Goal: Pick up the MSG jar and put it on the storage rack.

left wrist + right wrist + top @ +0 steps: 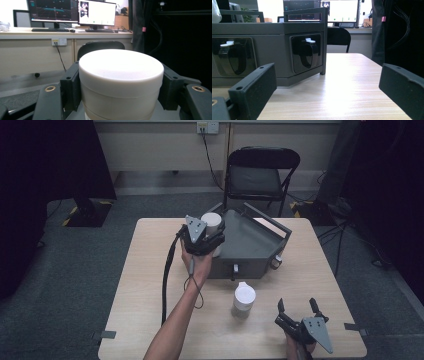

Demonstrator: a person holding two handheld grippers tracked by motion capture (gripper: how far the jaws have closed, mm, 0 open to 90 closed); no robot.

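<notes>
Left gripper view: white jar (121, 82) clamped between both black fingers (72, 86).

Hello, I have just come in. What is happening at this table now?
A person works with two tools. The left hand-held gripper is shut on a white lidded jar at the near left corner of the grey tray box. The right hand-held gripper is open and low near the table's front edge. A second white jar stands between them.

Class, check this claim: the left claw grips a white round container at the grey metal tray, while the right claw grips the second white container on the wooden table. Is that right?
Not quite. The right claw is open and holds nothing, as the right gripper view shows; the second white container stands free on the wooden table. The left claw does grip a white round container at the grey metal tray.
</notes>
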